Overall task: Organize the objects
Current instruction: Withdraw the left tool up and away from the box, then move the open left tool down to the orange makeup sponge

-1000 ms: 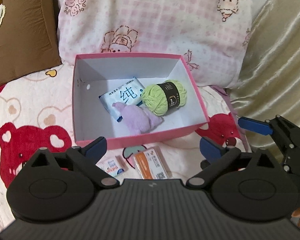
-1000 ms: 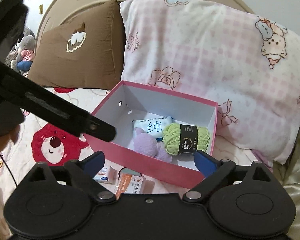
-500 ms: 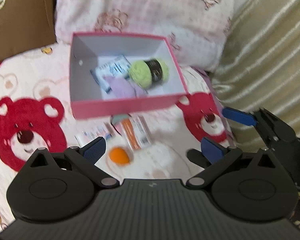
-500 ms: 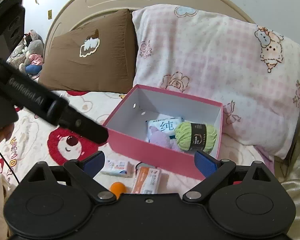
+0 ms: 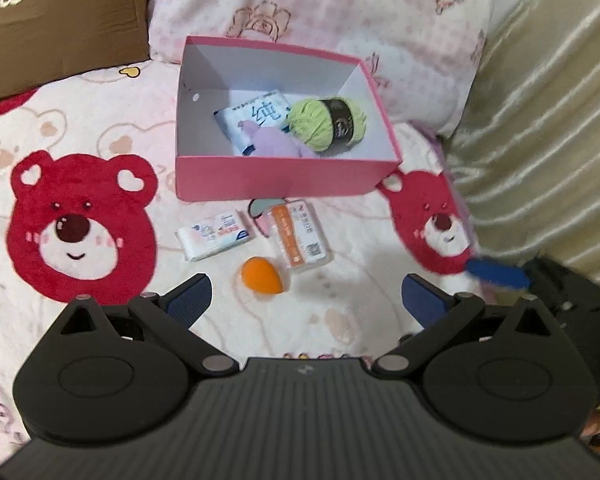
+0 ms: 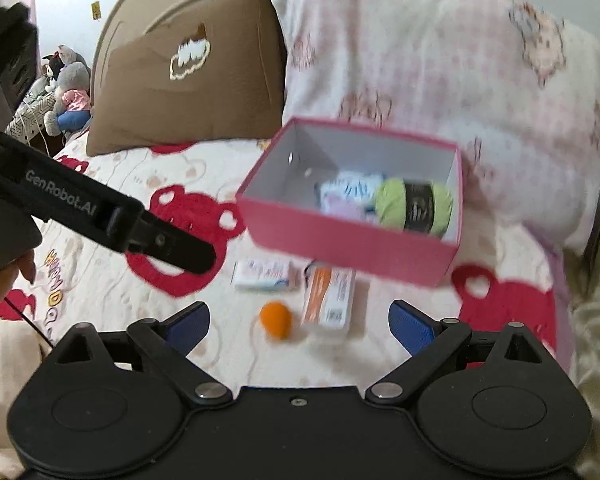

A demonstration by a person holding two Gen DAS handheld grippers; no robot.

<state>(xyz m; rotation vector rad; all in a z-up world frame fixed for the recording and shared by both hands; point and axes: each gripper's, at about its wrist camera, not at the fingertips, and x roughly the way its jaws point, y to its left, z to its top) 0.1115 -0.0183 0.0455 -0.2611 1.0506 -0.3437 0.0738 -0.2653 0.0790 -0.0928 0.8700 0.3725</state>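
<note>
A pink box (image 5: 284,188) (image 6: 340,246) stands on the bed and holds a green yarn ball (image 5: 326,128) (image 6: 416,204), a blue-and-white tissue pack (image 5: 256,114) and a lilac cloth (image 5: 274,144). In front of it lie a small white packet (image 5: 216,234) (image 6: 264,274), an orange-and-white packet (image 5: 300,232) (image 6: 330,298) and an orange egg-shaped sponge (image 5: 262,276) (image 6: 276,318). My left gripper (image 5: 306,298) is open above the bedspread, just short of the sponge. My right gripper (image 6: 298,320) is open too, with the sponge between its fingers' line of sight.
A brown pillow (image 5: 60,16) and a pink patterned pillow (image 5: 320,8) stand behind the box. A gold curtain (image 5: 540,120) hangs on the right. The bedspread (image 5: 80,216) has red bear prints. Stuffed toys (image 6: 68,88) sit far left. A hand (image 6: 4,280) holds the other gripper.
Both grippers have pulled back from the box and tipped down, so the three loose items in front of it came into view. The jaws stayed open.
</note>
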